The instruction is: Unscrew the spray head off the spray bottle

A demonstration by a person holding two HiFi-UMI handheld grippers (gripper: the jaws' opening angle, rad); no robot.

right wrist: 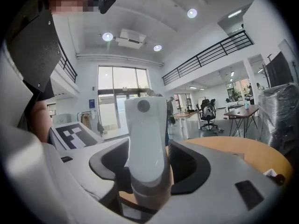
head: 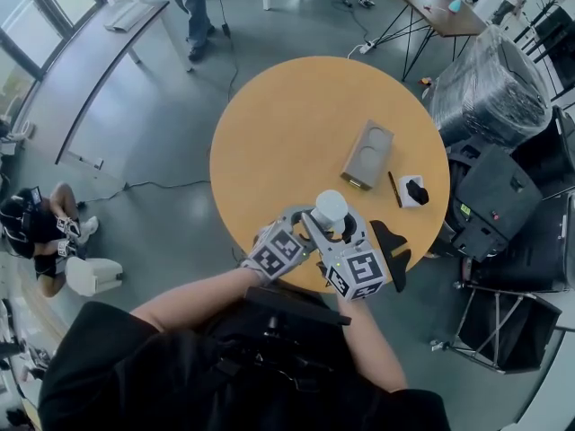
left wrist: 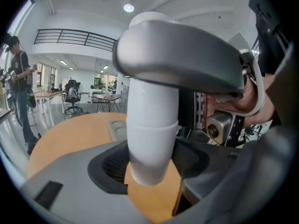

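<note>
My left claw (left wrist: 152,160) is clamped on the white body of the bottle (left wrist: 152,134), holding it upright at the near edge of the table (head: 287,124). My right claw (right wrist: 148,164) stands slack around the spray head (right wrist: 144,125), pads near its 2 sides but not biting. The bottle looks like light, smooth, hollow plastic that could slip or dent, so I judge a firm, uncrushing hold on the body best, with the twist taken low at the grey collar (right wrist: 149,192), not the nozzle.
</note>
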